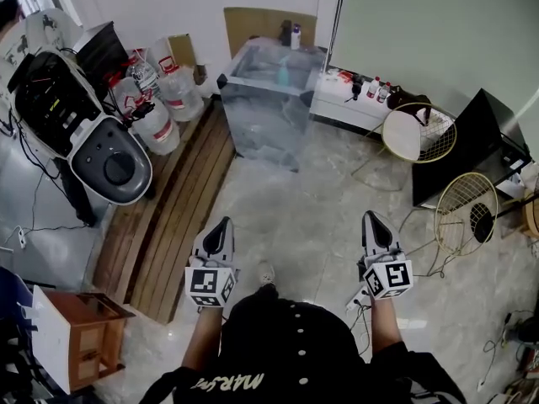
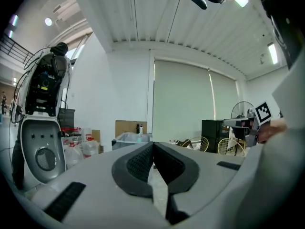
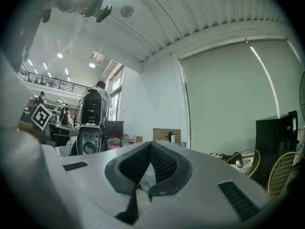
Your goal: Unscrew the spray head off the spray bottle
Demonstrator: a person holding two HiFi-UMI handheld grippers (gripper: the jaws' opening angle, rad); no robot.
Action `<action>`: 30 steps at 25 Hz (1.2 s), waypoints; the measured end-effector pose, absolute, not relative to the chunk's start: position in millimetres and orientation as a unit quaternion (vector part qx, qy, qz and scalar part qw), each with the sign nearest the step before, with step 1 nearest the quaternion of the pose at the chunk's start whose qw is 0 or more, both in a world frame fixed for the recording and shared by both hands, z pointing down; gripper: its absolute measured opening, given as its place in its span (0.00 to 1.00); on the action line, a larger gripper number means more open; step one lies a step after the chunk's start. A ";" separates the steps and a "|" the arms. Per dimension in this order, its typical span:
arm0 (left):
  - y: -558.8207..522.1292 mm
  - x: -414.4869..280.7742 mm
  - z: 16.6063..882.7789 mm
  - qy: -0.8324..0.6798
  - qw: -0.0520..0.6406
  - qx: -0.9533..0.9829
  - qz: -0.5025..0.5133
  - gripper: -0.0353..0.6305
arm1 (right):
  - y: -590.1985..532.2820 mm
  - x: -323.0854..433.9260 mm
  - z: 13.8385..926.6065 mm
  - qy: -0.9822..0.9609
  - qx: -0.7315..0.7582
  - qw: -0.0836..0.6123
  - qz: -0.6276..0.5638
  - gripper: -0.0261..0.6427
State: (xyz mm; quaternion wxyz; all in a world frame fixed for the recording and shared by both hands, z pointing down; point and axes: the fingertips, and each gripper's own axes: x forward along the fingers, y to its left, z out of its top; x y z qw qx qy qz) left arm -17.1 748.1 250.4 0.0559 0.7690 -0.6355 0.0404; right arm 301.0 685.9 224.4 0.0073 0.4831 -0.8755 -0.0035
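Head view: the spray bottle, a small pale teal shape, sits at the top of a clear plastic box at the far side of the room, well apart from both grippers. Whether it rests on the lid or inside cannot be resolved. Its long axis appears vertical, head end up, but the head's direction is too small to read.

The left gripper and right gripper are held side by side above the floor and point forward. In each gripper view the dark, mesh-textured pads are pressed together at the tips with nothing between them.

The floor is pale, marble-patterned tile. A slatted wooden platform runs along the left, carrying clear water jugs. Two gold wire chairs with round backs stand at the right, beside a black cabinet. The walls are white.
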 end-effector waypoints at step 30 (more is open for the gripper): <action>584.3 -106.1 269.3 -0.592 0.063 0.802 0.048 0.09 | 543.4 209.5 240.5 -0.856 0.517 0.032 -0.004 0.06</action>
